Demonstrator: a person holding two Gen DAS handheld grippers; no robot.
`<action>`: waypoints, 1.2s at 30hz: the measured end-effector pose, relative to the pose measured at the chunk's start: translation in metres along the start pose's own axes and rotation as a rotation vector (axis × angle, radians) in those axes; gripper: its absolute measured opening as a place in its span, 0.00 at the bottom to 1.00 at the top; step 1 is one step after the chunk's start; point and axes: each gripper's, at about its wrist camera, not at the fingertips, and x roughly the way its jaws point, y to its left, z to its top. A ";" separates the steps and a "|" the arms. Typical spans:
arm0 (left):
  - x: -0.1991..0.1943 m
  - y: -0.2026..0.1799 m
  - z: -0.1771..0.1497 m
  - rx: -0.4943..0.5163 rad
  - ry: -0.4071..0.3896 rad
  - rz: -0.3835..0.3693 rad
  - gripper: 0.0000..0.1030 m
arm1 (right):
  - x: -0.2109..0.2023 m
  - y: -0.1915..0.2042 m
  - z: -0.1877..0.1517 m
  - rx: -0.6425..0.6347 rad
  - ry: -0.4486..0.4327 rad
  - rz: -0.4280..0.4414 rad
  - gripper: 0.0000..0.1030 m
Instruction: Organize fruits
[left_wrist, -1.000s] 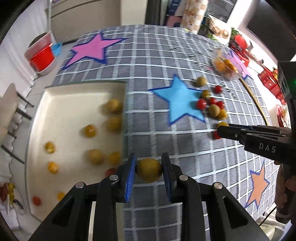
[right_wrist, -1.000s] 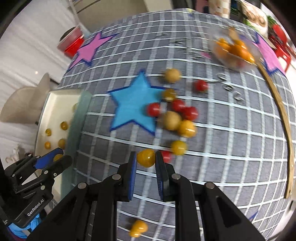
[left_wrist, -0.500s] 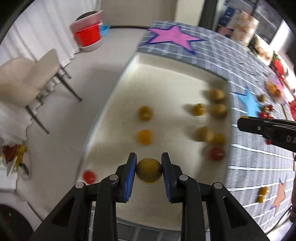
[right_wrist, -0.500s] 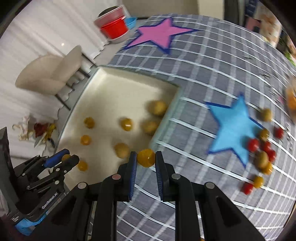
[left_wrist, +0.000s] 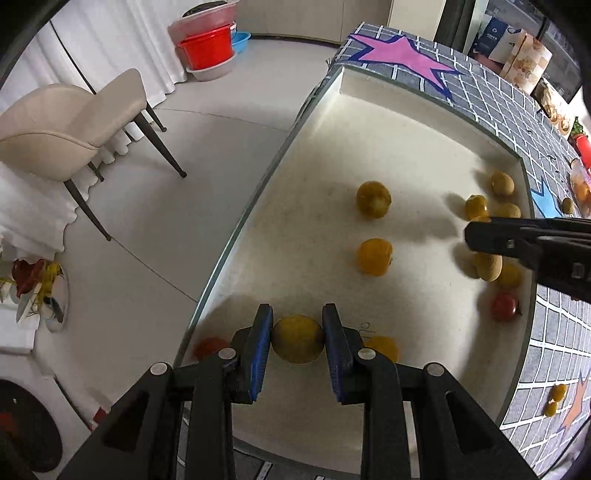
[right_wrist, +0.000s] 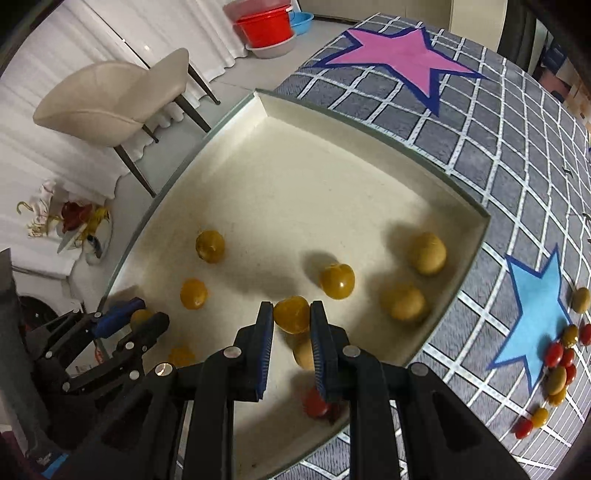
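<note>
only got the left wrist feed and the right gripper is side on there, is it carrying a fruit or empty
Observer: The right gripper is shut on a yellow-orange fruit, held over the cream tray.
Operator: anything under it i should worry about
Observer: Yes, a tan fruit lies in the tray right below its fingers, partly hidden by them.
Operator: how much is left out on the cloth
Observer: A cluster of red and yellow fruits sits beside the blue star; your view cuts most of it off.
</note>
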 end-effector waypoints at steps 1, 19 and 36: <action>0.000 0.000 0.000 0.002 -0.001 0.001 0.28 | 0.002 0.000 0.001 0.002 0.005 -0.002 0.21; -0.007 -0.008 0.000 0.048 -0.026 0.017 0.76 | 0.011 0.006 0.000 -0.008 0.022 -0.018 0.23; -0.040 -0.025 -0.010 0.096 0.005 0.012 0.77 | -0.043 0.000 -0.031 0.069 0.028 -0.084 0.82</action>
